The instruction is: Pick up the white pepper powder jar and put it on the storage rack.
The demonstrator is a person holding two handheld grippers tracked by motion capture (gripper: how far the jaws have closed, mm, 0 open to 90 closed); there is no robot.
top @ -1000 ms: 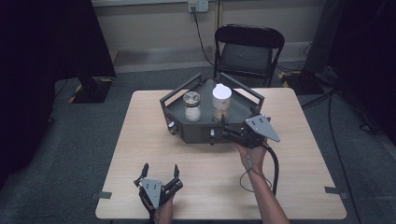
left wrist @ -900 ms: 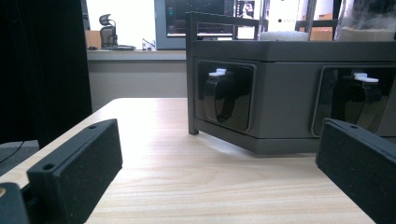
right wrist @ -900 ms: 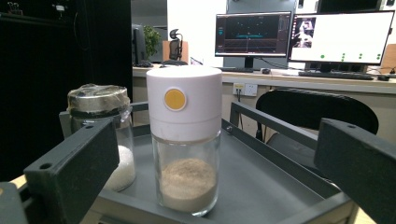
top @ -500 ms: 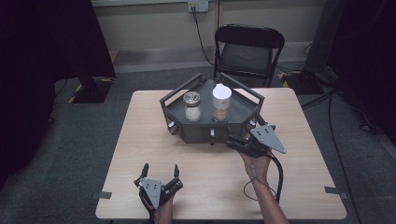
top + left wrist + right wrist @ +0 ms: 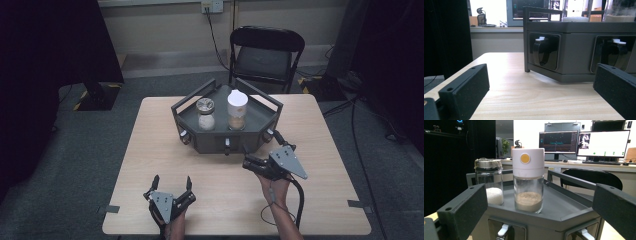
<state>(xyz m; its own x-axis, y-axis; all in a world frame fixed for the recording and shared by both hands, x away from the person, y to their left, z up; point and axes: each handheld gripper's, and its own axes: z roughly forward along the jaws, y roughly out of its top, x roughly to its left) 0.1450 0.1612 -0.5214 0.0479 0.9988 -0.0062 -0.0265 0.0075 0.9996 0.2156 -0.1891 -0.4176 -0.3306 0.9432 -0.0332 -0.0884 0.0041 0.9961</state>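
On the wooden bench (image 5: pixel 150 150) stands a dark grey tray (image 5: pixel 260 117) with angled sides and raised rails, set toward the far middle of the top. Inside it are two glass jars, close to each other but apart. The jar with the metal lid (image 5: pixel 205 113) is on the left in the high view and holds a white grainy substance. The jar with the tall white cap (image 5: pixel 237 110) is beside it on the right and holds a brown powder at its bottom; in the right gripper view its cap carries a round orange button.

The left tool (image 5: pixel 171 182) lies near the front edge of the bench, well apart from the tray, and its jaws are spread wide with nothing between them. Its own view looks low along the bench top at the tray's front wall, where two recessed black latches with white tabs (image 5: pixel 540 39) are seen.

The right tool (image 5: pixel 248 162) is just in front of the tray's right front corner — its jaws are also spread, holding nothing. A folding chair (image 5: pixel 265 52) stands behind the bench.
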